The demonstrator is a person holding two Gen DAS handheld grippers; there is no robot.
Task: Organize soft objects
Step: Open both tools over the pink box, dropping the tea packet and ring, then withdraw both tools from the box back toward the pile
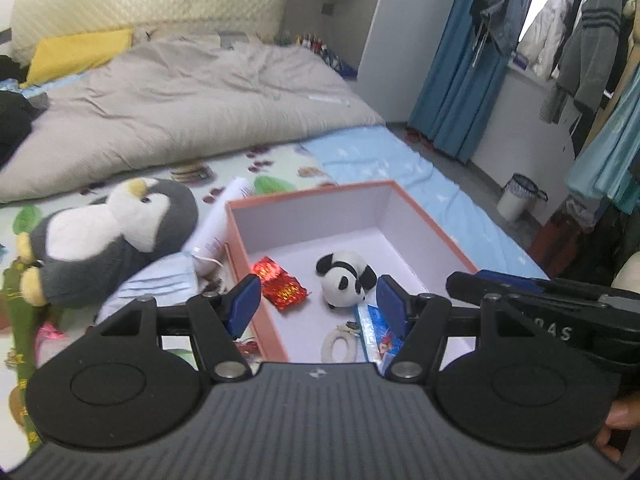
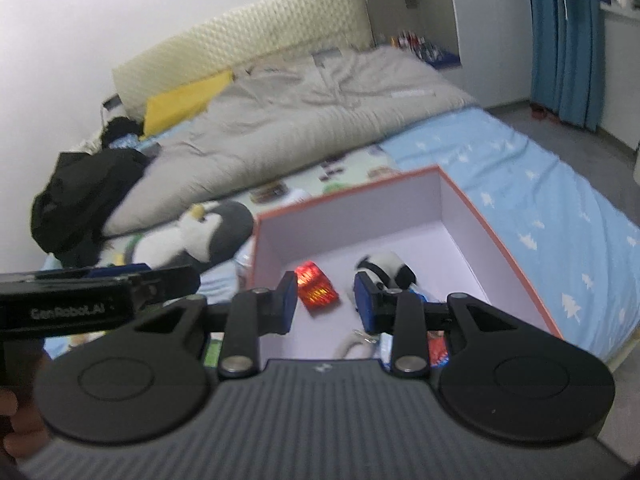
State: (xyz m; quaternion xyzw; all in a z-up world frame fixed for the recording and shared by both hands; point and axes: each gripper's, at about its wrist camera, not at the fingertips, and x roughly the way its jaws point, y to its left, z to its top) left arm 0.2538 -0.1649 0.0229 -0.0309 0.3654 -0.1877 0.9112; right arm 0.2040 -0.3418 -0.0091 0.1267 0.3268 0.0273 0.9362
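Observation:
A pink-rimmed open box stands on the bed. Inside it lie a small panda plush, a red foil packet, a white ring and a blue packet. A grey-and-white penguin plush lies on the bed left of the box. My left gripper is open and empty above the box's near end. My right gripper is open and empty over the box. The right gripper's fingers also show at the right of the left wrist view.
A blue face mask and a white tube lie between penguin and box. A grey duvet covers the far bed, with a yellow pillow and black clothing. A waste bin and hanging clothes stand right.

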